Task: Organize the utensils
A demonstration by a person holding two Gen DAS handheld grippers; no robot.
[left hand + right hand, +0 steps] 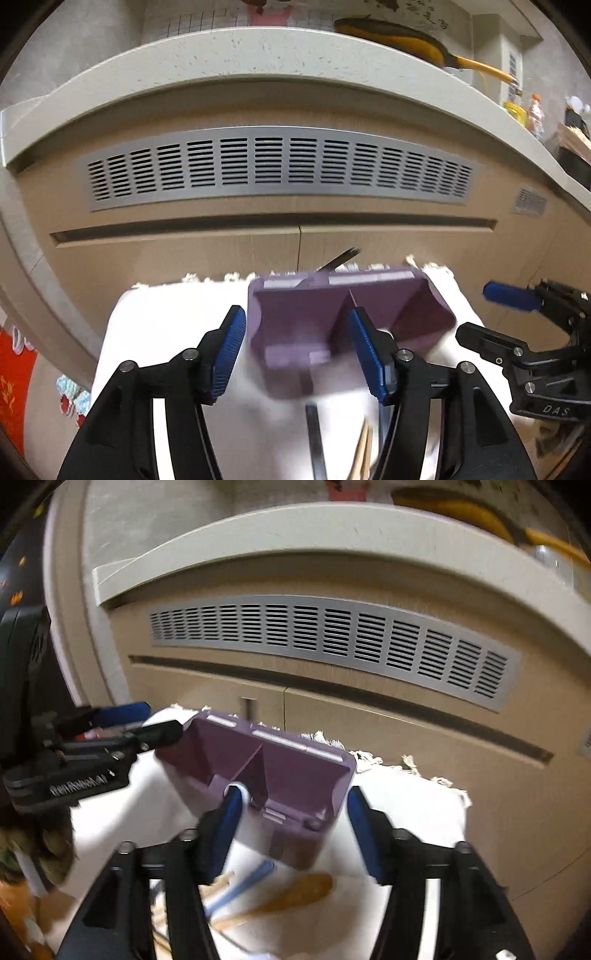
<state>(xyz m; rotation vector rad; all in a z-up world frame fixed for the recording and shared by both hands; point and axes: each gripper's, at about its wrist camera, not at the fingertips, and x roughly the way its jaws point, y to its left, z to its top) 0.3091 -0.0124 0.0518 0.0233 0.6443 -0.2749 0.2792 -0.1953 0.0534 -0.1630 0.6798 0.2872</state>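
Utensils [280, 897] sit near me below the purple holder [266, 771]; both my grippers' fingers [229, 350] gape empty, so a blurry grab might tip it.

Both wrist views look forward and downward, close over the purple organizer [347, 325] [266, 771], sharing it and the vent [280, 166] [332, 642] behind.

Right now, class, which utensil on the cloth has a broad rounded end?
The wooden spoon; the pale blue utensil beside it is thin and straight.
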